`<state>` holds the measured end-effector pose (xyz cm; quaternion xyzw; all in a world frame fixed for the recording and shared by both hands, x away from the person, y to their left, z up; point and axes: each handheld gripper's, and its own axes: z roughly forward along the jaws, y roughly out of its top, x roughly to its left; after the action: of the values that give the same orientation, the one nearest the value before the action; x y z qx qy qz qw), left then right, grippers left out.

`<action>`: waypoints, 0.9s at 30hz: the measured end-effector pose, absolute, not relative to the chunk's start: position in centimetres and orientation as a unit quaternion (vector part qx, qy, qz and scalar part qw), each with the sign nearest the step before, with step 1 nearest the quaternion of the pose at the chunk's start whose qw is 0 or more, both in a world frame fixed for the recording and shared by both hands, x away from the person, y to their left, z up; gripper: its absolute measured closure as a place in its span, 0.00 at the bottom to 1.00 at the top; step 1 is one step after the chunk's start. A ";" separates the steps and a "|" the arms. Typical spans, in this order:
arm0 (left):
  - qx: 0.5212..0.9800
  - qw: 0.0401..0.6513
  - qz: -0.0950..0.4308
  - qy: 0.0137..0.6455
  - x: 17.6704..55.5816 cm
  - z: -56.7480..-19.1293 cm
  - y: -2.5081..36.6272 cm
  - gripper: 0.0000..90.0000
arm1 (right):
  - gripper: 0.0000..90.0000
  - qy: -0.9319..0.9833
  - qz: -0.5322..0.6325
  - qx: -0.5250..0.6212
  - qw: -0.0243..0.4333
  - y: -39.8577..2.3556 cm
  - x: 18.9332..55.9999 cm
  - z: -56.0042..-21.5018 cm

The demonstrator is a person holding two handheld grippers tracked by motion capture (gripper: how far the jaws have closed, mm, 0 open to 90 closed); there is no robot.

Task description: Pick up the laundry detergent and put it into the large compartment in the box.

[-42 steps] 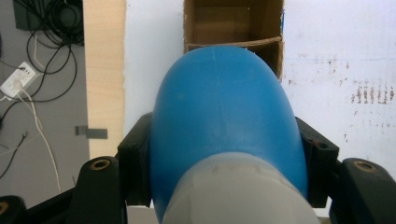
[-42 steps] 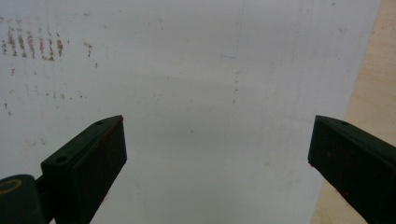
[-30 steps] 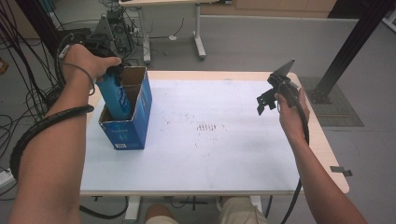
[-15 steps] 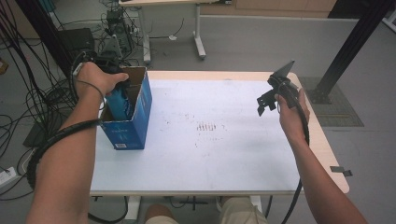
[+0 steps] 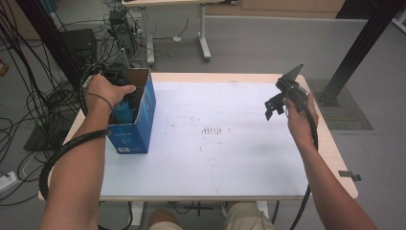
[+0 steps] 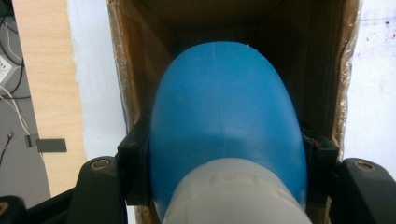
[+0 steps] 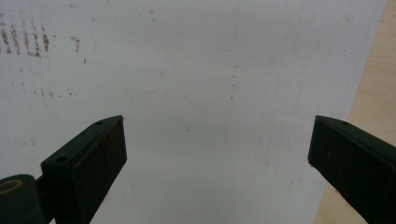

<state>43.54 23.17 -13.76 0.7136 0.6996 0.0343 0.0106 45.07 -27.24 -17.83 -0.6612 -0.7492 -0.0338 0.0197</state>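
Note:
A tall blue cardboard box stands open-topped at the table's left side. My left gripper reaches down into it under the hand, shut on a blue bottle. In the left gripper view the bottle's rounded blue body and its pale grey end lie between the jaws, with the box's brown inner wall around it. My right gripper is held above the table's right side. Its jaws stand wide open with nothing between them, over the white tabletop.
The white table surface has faint brown marks at its middle and bare wood along its left and right edges. A small black strip sits at the right edge. Cables and equipment crowd the floor at left.
My left hand has sunk, carrying the blue bottle deeper into the box. The right gripper has stayed where it was.

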 end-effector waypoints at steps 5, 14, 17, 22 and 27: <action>0.720 0.010 0.038 0.693 43.4 -14.2 23.2 0.41 | 0.05 -0.749 -0.032 -0.661 0.020 -27.2 45.1 -18.1; 0.726 0.006 0.037 0.687 43.4 -15.0 22.9 0.41 | 0.05 -0.750 -0.031 -0.661 0.021 -27.3 45.1 -18.4; 0.729 0.004 0.036 0.684 43.5 -15.3 22.8 0.41 | 0.05 -0.749 -0.030 -0.662 0.022 -27.4 45.1 -18.5; 0.730 0.001 0.032 0.682 43.6 -15.8 22.7 0.41 | 0.05 -0.747 -0.031 -0.664 0.024 -27.6 45.1 -18.7; 0.732 0.003 0.033 0.680 43.5 -16.0 22.7 0.41 | 0.05 -0.746 -0.029 -0.665 0.023 -27.6 45.1 -18.7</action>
<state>43.52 22.66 -16.05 0.7325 0.6800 0.0329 0.0026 45.11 -27.59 -18.72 -0.6646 -0.7463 -0.0290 0.0233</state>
